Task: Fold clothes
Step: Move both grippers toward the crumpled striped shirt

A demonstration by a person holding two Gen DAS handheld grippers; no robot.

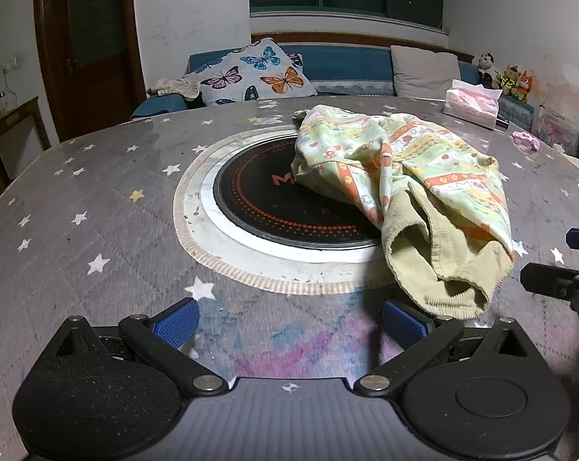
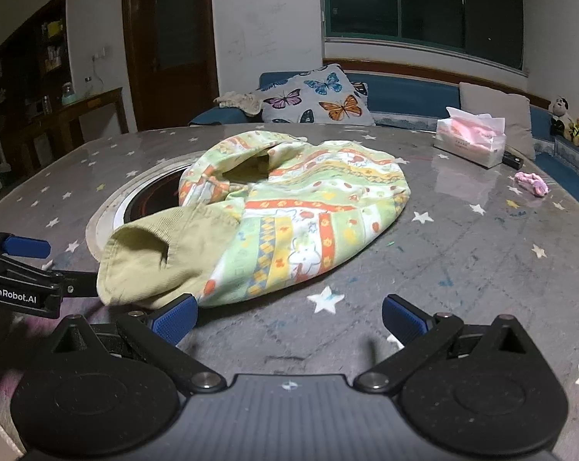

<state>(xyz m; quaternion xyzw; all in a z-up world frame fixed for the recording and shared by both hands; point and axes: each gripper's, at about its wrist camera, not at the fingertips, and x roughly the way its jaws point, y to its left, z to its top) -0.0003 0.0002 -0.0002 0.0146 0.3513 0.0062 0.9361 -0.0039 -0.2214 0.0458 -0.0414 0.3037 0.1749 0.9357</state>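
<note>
Both tools are being held low at the near edge of the counter (image 1: 97, 207), nothing gripped. The left hand-held gripper (image 1: 291, 322) is being kept spread above bare tablecloth, its right fingertip just beside the garment's olive waistband (image 1: 443, 265). The right hand-held gripper (image 2: 289, 320) is likewise being held spread, its left fingertip near the printed hem. The crumpled patterned garment (image 2: 301, 211) is lying bunched in the middle of the counter, partly draped over the round black hotplate (image 1: 274, 207) set into it. By all appearances the clothing is not yet being folded; a clean first grasp is judged to call for the waistband being pinched at two separated points and drawn flat, clear of the hotplate rim. Farther back, a tissue box (image 2: 470, 140) is standing, with a butterfly cushion (image 2: 316, 96) on the sofa beyond.
</note>
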